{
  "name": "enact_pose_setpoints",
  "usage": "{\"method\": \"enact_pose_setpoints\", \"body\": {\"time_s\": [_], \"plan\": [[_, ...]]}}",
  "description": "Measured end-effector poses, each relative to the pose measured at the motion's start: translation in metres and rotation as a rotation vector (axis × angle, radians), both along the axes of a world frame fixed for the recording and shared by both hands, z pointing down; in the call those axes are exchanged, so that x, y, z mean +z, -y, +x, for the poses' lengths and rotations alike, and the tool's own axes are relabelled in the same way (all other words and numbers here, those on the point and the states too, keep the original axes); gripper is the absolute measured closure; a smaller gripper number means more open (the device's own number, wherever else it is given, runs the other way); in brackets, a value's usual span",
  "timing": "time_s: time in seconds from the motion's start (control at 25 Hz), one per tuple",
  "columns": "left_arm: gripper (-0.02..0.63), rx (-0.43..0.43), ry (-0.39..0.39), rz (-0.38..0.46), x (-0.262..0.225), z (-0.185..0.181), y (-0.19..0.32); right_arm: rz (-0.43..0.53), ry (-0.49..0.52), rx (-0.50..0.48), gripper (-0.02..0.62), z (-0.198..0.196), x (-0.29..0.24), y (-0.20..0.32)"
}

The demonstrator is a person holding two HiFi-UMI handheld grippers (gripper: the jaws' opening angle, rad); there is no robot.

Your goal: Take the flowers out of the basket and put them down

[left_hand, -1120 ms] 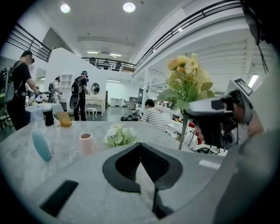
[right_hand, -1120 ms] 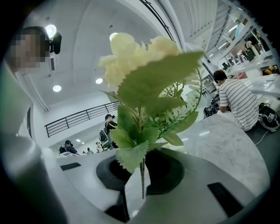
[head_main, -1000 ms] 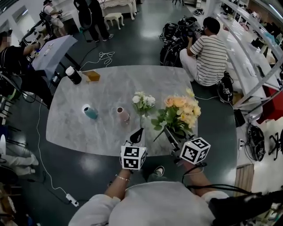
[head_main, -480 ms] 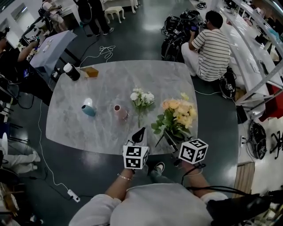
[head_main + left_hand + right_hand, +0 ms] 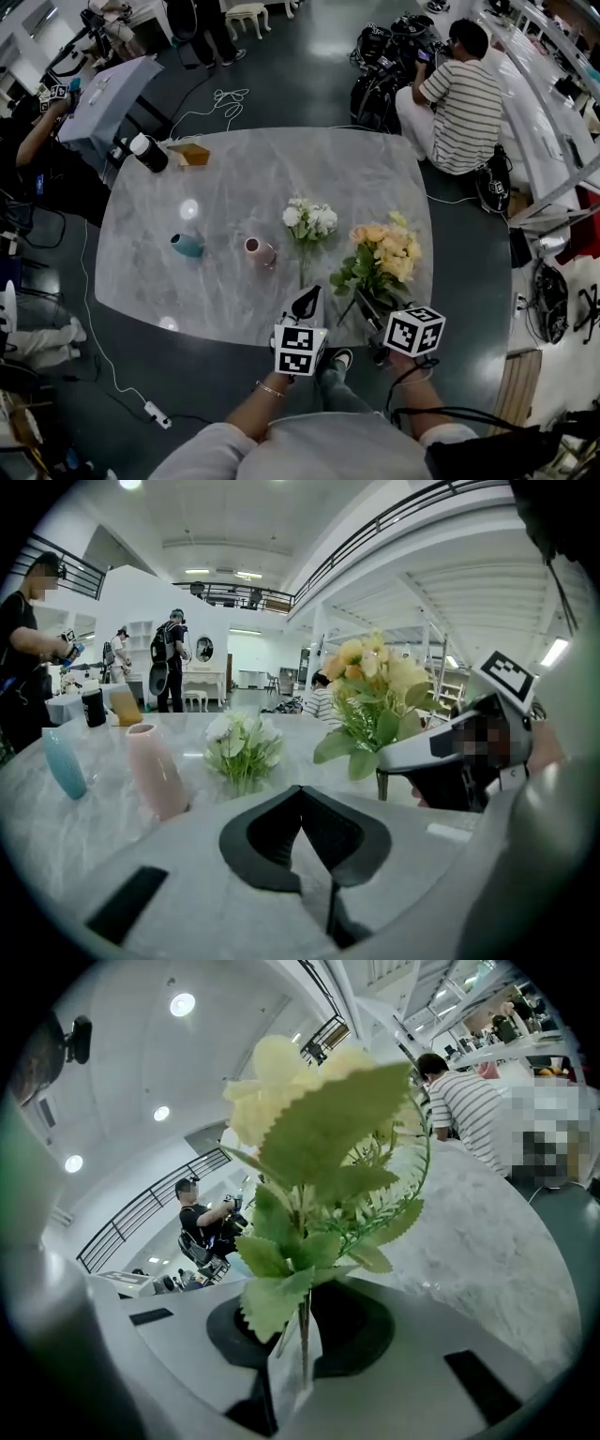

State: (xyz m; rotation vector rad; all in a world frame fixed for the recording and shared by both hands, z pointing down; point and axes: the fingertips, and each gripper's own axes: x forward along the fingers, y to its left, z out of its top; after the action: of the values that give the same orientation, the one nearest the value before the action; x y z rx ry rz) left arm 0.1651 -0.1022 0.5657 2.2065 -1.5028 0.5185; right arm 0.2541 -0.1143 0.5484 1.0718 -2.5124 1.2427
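Note:
My right gripper point(image 5: 367, 306) point(image 5: 302, 1333) is shut on the thin stems of a yellow flower bunch point(image 5: 385, 251) point(image 5: 314, 1138), holding it tilted over the near right of the marble table point(image 5: 234, 192). A white flower bunch point(image 5: 307, 218) point(image 5: 242, 746) lies on the table ahead of my left gripper point(image 5: 306, 302) point(image 5: 302, 808). That gripper's jaws are shut with nothing between them, just short of the white bunch's stem end. In the left gripper view the yellow flower bunch point(image 5: 367, 691) and the right gripper point(image 5: 459, 754) show at the right. No basket is in view.
A pink vase point(image 5: 259, 251) point(image 5: 156, 771) and a teal vase point(image 5: 186, 246) point(image 5: 64, 761) stand left of the white flowers. A black cylinder point(image 5: 150, 153) and a tan box point(image 5: 192, 154) sit at the far left corner. A person in a striped shirt point(image 5: 464, 98) sits beyond the table's right side.
Both grippers have sunk toward the table's near edge. The yellow bunch came down with the right gripper. The white bunch has stayed on the table.

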Motion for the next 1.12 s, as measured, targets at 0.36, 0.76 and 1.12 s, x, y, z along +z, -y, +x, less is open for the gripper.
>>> {"method": "enact_pose_setpoints", "body": {"time_s": [0.36, 0.76, 1.12], "plan": [[0.596, 0.025, 0.000, -0.027, 0.019, 0.009, 0.027, -0.093, -0.071, 0.033, 0.546, 0.006, 0.038, 0.026], [0.597, 0.039, -0.009, -0.059, 0.035, 0.015, 0.042, -0.178, -0.084, 0.066, 0.545, 0.004, 0.070, 0.048], [0.597, 0.028, -0.020, -0.087, 0.045, 0.006, 0.044, -0.226, -0.079, 0.113, 0.546, 0.001, 0.088, 0.057]]}}
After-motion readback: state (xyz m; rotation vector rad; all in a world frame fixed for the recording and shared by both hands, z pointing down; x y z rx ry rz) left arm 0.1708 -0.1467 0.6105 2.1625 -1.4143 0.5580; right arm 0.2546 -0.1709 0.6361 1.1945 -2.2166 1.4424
